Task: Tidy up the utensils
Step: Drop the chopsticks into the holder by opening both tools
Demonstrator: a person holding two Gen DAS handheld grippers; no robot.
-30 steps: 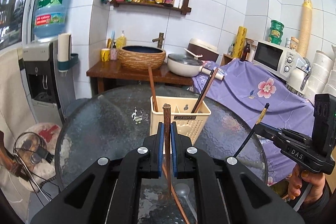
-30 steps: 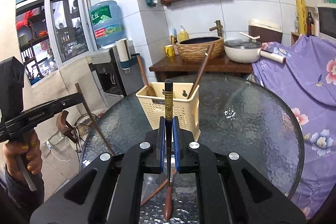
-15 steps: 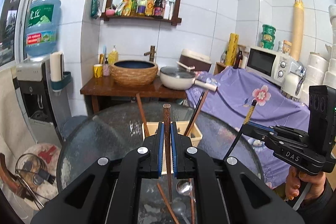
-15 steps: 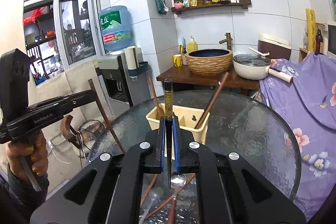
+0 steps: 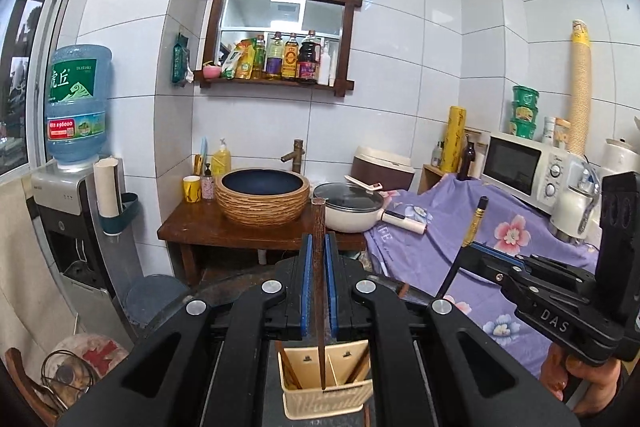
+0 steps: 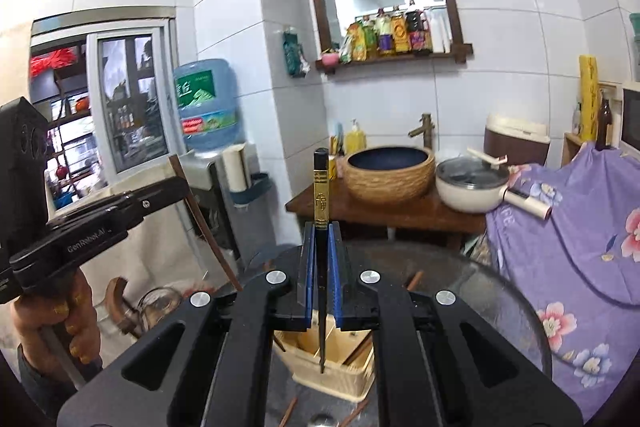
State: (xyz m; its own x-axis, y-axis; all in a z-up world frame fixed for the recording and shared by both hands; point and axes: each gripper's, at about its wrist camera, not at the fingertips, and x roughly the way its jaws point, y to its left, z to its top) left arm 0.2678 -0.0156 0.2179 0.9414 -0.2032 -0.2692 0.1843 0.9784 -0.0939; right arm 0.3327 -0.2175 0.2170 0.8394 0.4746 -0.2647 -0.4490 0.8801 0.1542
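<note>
The left gripper (image 5: 319,281) is clamped on a brown chopstick (image 5: 319,259) held upright, its lower tip hanging over the cream holder (image 5: 326,395) at 6 o'clock, where two more brown sticks lean in the compartments. The right gripper (image 6: 321,277) is clamped on a black chopstick (image 6: 321,203) with a gold band, also upright, tip above the same holder, which stands on the glass counter (image 6: 504,311); in the left view it shows at 3 o'clock.
</note>
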